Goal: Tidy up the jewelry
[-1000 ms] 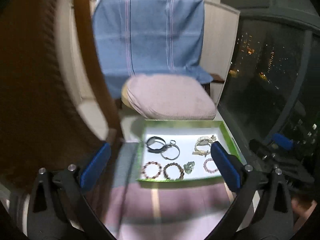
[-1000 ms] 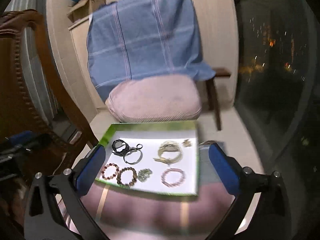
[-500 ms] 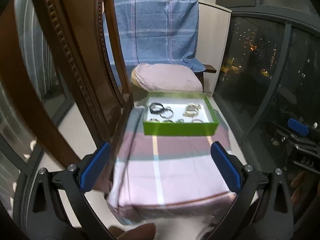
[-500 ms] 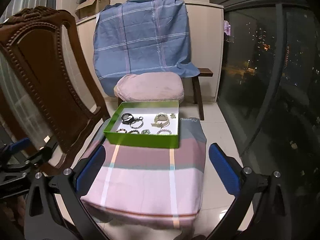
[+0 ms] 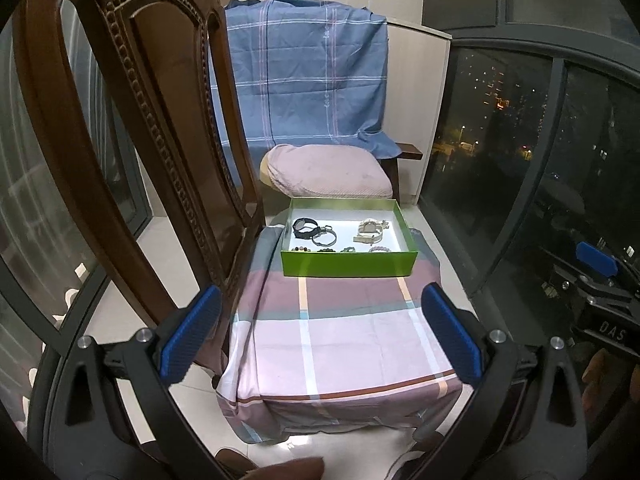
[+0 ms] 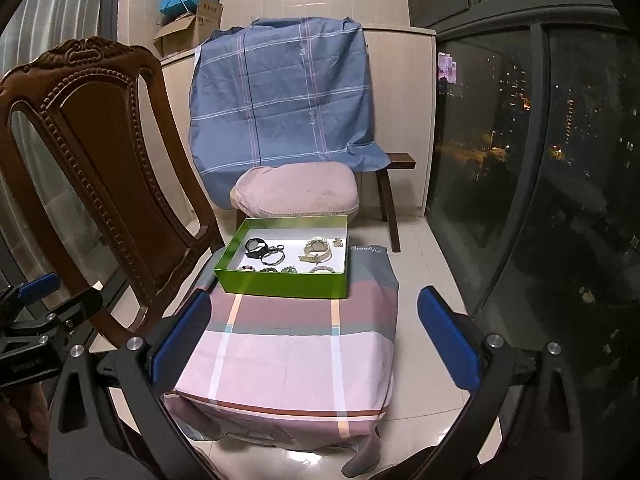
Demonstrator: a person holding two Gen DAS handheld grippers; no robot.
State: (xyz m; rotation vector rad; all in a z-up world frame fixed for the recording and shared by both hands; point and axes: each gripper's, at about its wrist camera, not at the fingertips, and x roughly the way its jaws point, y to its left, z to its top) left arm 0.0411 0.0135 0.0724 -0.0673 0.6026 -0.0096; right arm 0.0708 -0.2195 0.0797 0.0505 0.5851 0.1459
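A green box (image 5: 348,268) (image 6: 280,284) with a white inside stands at the far end of a low table covered by a pink checked cloth (image 5: 340,340) (image 6: 292,352). In it lie a black watch (image 5: 304,227) (image 6: 256,247), a ring bangle (image 5: 325,235), a beige watch (image 5: 370,230) (image 6: 316,250) and several bead bracelets (image 6: 322,269) along the near wall. My left gripper (image 5: 320,336) and right gripper (image 6: 312,340) are both open, empty, and held well back from the box over the table's near end.
A carved brown wooden chair (image 5: 132,152) (image 6: 100,168) stands close on the left. A stool with a pink cushion (image 5: 328,176) (image 6: 296,192) and a blue cloth (image 6: 280,108) is behind the box. Dark glass windows (image 6: 540,200) run along the right.
Both grippers have pulled back and up from right over the box; the box now looks small and far, and the whole table shows. Both stayed open.
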